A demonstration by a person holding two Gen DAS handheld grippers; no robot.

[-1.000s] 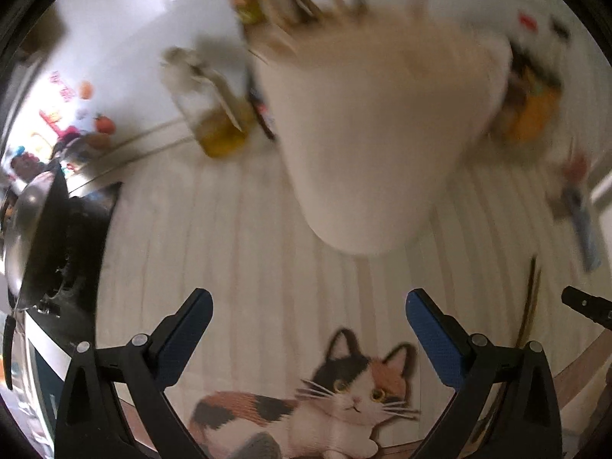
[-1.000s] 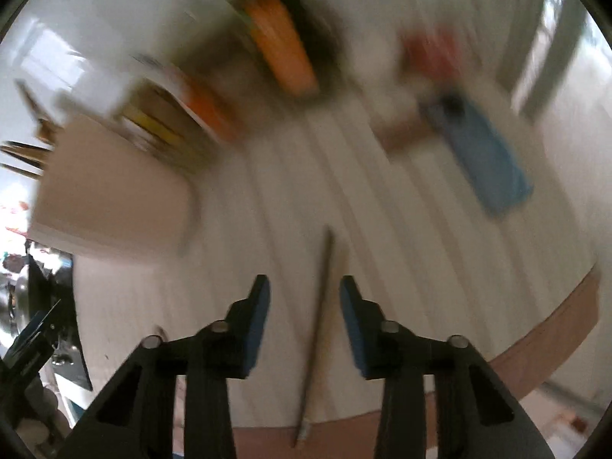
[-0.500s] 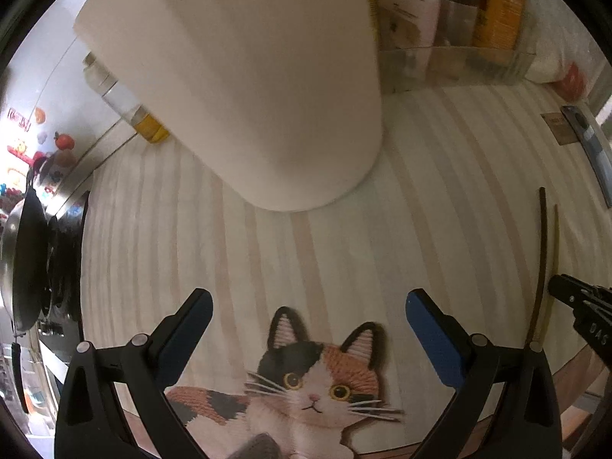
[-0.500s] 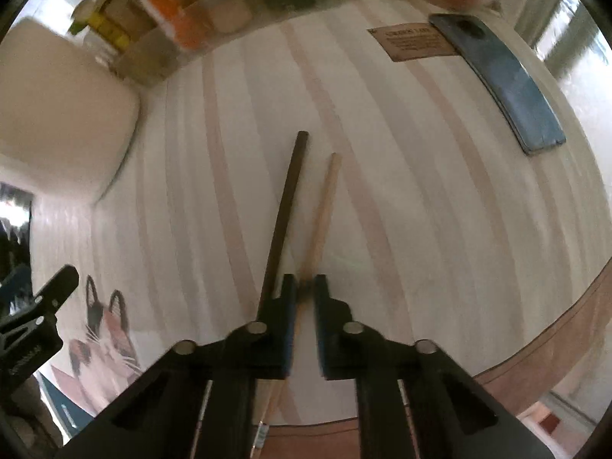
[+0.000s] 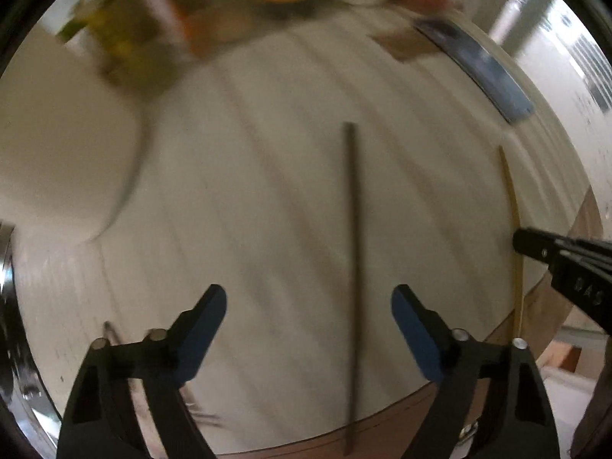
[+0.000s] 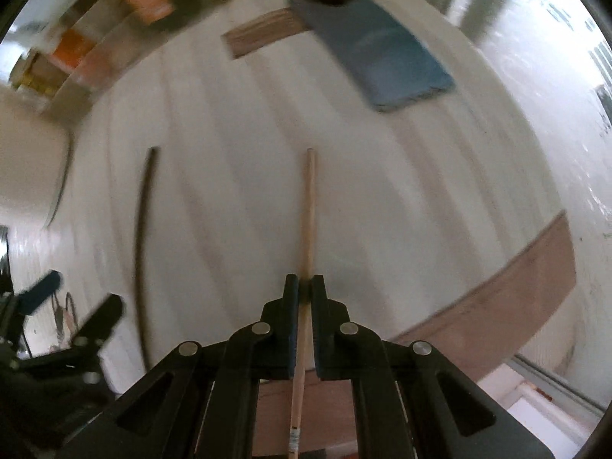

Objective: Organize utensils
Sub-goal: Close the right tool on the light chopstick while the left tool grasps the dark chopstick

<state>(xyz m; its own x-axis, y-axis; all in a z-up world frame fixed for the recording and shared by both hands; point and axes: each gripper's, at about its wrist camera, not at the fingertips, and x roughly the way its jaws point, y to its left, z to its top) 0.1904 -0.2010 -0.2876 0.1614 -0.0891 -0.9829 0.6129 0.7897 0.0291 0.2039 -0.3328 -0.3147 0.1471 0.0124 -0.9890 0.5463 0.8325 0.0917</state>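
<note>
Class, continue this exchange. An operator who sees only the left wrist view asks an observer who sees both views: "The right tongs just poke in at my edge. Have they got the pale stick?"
Observer: Yes. The right tongs are shut on the pale wooden chopstick, one pad on each side.
Operator: Where along it?
Observer: Partway. It shows both ahead of the pads and behind them.
Operator: What is the blurred blue strip at my top right?
Observer: A blue phone lying flat, with a brown card beside its far end.
</note>
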